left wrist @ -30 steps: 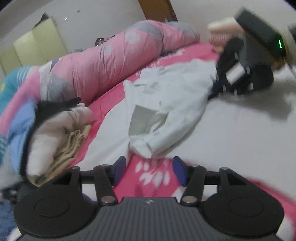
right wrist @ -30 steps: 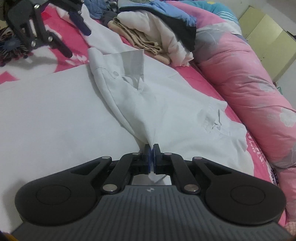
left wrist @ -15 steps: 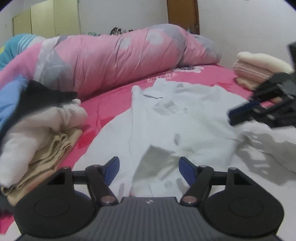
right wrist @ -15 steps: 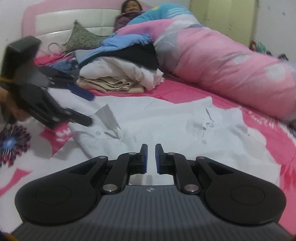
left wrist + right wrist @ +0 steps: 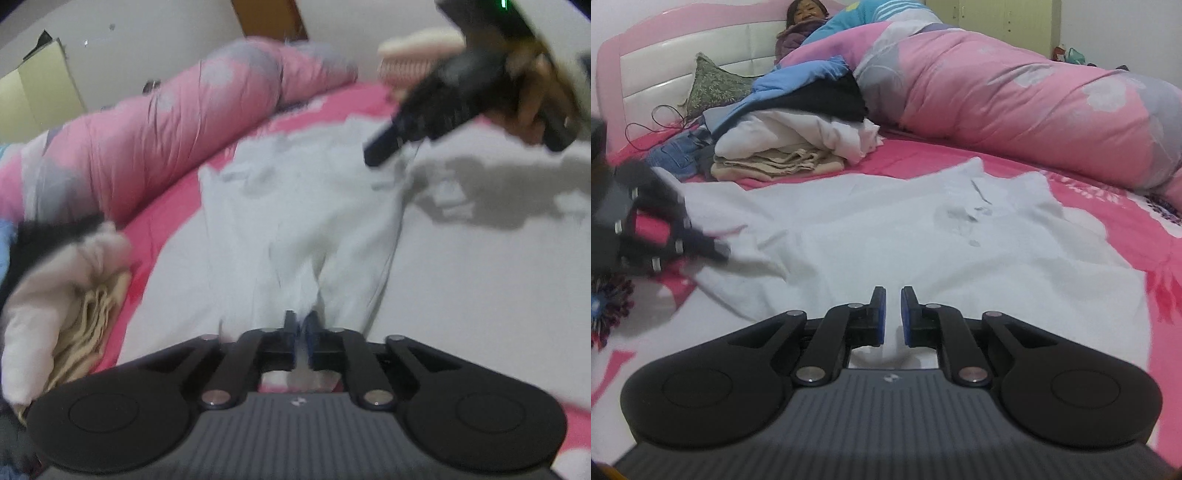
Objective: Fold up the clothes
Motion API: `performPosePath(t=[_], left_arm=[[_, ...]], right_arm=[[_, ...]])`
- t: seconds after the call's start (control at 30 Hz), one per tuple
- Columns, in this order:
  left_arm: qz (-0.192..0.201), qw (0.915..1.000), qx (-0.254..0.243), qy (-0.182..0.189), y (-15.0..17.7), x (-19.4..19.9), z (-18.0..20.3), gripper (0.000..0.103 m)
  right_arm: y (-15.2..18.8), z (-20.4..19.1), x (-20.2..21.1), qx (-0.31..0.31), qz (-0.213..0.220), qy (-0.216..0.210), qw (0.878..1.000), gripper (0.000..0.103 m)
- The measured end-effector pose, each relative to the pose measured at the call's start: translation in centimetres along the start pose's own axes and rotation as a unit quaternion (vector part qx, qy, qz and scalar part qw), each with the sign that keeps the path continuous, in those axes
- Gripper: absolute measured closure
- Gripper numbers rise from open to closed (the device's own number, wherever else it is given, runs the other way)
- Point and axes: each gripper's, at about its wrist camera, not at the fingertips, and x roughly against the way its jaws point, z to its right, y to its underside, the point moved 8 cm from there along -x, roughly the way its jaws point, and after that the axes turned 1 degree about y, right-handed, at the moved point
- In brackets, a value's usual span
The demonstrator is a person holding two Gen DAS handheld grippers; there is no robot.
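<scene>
1. The left gripper (image 5: 300, 334) had just been closing, and in its own view the jaws stood nearly together with a pinch of the white shirt (image 5: 295, 206) caught between the blue pads (image 5: 313, 330); I judged it clenched on the cloth, though blur left the depth of the bite unclear.
2. The right gripper (image 5: 893, 317) had its jaws drawn near each other with a narrow gap. White fabric lay under and behind them, but no cloth was visibly pressed between the pads, so it read as released.
3. From the left gripper the white shirt ran out toward 12 o'clock, spread flat on the pink floral bedsheet (image 5: 166, 229). In the right wrist view it filled the middle, with faint grey marks near 1 o'clock.
4. A stack of folded clothes (image 5: 790, 147) sat at 11 o'clock in the right view, close to the shirt's far edge. The rolled pink quilt (image 5: 1015, 107) lay beyond, from 12 to 3 o'clock, and a person rested by the headboard (image 5: 683, 62).
5. Risks, as I judged them: a shallow pinch could slip once lifted; a one-handed pull could drag the shirt askew and wrinkle it; a wide sweep toward 9 o'clock might knock the stack.
</scene>
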Motion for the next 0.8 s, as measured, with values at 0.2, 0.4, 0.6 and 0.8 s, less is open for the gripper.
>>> performPosePath(t=[0.2,0.4,0.6,0.8], left_arm=[[0.008,0.9989,0.045,-0.01,1.1,1.1,-1.3,0.055],[0.021,0.9945,0.102,-0.016,2.6,4.0,-2.4,0.048],[0.028,0.9777,0.207,-0.024,4.2,6.7,-3.2,0.036],[0.037,0.9281,0.368,-0.039,7.8,10.5,-4.8,0.028]], right_arm=[[0.5,-3.6,-6.1,0.041,-0.05,-0.008,0.998,0.095],[-0.4,-3.1,-5.9,0.02,-0.046,0.024,0.998,0.094],[-0.2,-2.6,-3.7,-0.008,-0.026,0.042,0.999,0.094],[1.1,-2.7,-6.4,-0.043,-0.059,0.062,0.995,0.081]])
